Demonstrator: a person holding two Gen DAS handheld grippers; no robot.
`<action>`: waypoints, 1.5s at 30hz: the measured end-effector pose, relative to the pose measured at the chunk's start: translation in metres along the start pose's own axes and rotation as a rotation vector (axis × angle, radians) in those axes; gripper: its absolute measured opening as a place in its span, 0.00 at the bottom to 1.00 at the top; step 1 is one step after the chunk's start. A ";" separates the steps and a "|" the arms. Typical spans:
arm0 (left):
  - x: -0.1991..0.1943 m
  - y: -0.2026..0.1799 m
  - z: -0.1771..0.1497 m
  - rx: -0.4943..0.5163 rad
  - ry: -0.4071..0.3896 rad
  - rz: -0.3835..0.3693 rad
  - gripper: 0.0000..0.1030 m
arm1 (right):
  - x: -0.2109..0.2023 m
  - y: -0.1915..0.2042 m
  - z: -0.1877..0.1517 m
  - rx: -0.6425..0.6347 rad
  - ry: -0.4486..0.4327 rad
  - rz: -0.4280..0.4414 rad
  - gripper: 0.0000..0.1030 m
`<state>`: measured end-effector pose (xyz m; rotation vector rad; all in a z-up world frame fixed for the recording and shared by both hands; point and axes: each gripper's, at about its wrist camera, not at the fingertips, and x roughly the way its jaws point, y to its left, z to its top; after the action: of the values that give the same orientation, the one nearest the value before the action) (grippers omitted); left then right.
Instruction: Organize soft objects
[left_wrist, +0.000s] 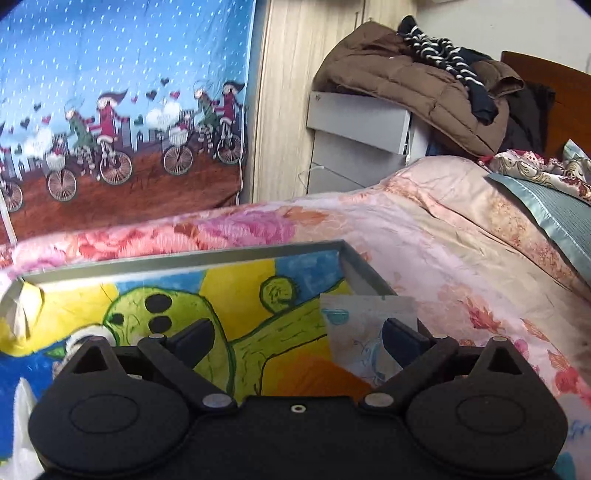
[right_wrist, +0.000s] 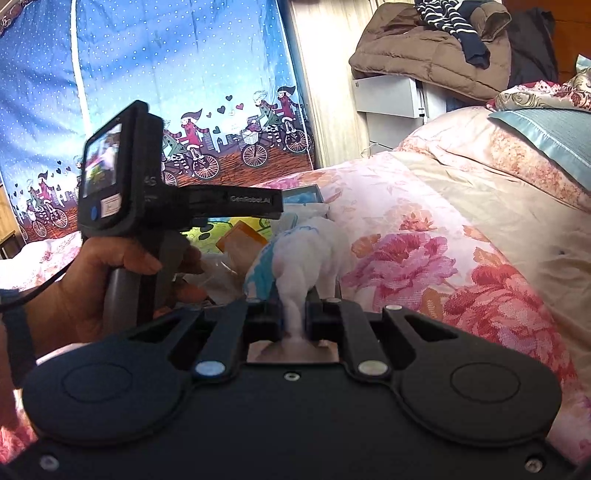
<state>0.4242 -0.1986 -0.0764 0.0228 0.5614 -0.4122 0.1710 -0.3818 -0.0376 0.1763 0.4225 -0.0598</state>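
Pinching the white soft wad (right_wrist: 295, 266) tight, the right gripper (right_wrist: 293, 321) holds it near the tray (left_wrist: 184, 258) on the bed, probably for dropping in; left gripper (left_wrist: 299, 336) hangs wide open, empty, over it.

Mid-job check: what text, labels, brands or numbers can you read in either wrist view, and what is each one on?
"GenRobot.AI": on the side of the left gripper, seen in the right wrist view.
"4S": on that gripper's camera housing, partly cut off.
White sticker below its small screen: print too small to read.
Blue writing on the white soft item pinched in the right gripper: illegible.
Left wrist view: nothing readable.
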 end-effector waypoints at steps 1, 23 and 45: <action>-0.004 -0.001 -0.001 0.004 -0.013 0.012 0.97 | 0.000 0.000 0.000 0.001 0.001 -0.003 0.05; 0.020 -0.004 -0.006 -0.214 0.140 -0.259 0.99 | 0.004 -0.008 -0.006 0.061 0.059 -0.052 0.05; 0.039 -0.018 -0.012 -0.360 0.155 -0.281 0.99 | 0.004 -0.026 -0.005 0.153 0.075 -0.169 0.05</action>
<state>0.4411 -0.2283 -0.1055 -0.3759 0.7890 -0.5806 0.1703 -0.4068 -0.0485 0.2938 0.5070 -0.2524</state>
